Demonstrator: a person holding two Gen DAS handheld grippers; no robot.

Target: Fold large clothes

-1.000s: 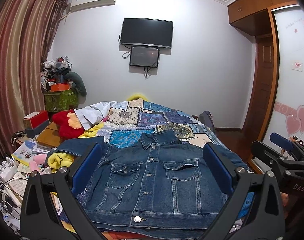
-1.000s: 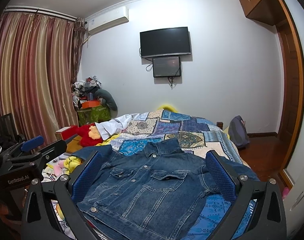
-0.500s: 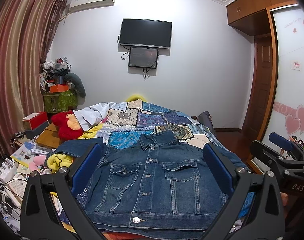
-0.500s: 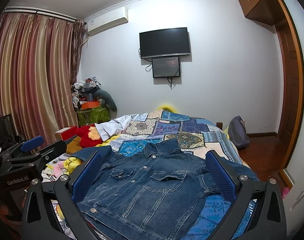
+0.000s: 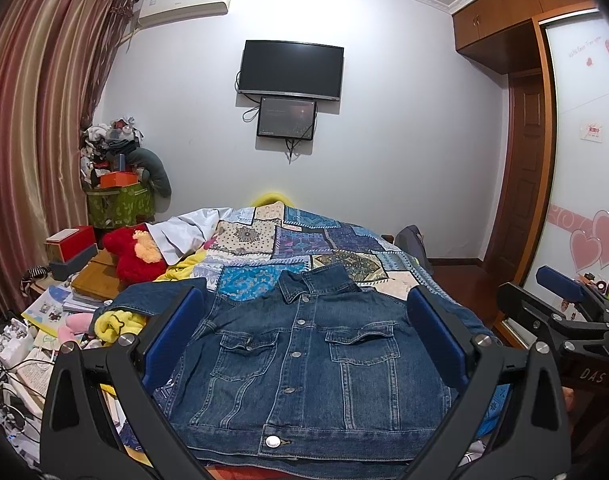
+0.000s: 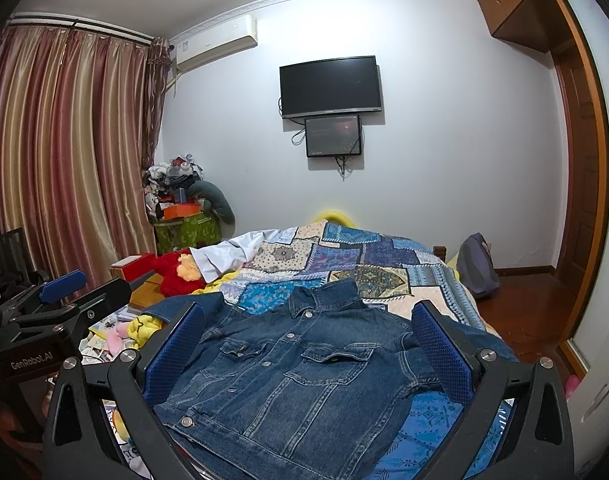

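Observation:
A dark blue denim jacket (image 5: 304,364) lies buttoned, front up, on the near end of a bed with a patchwork quilt (image 5: 300,240). Its collar points away from me and its sleeves spread out to the sides. It also shows in the right wrist view (image 6: 304,376). My left gripper (image 5: 304,340) is open and empty, held above the jacket's lower half. My right gripper (image 6: 308,348) is open and empty, held above the jacket from the right side. The right gripper's body shows at the right edge of the left wrist view (image 5: 560,320).
A red plush toy (image 5: 134,252) and a white cloth (image 5: 184,228) lie at the bed's left. Books, boxes and clutter (image 5: 60,300) fill the left side. A grey bag (image 6: 478,268) stands on the wooden floor at right. A wardrobe (image 5: 584,200) stands right.
Both views have shifted very slightly; the jacket lies as before and both grippers stay open.

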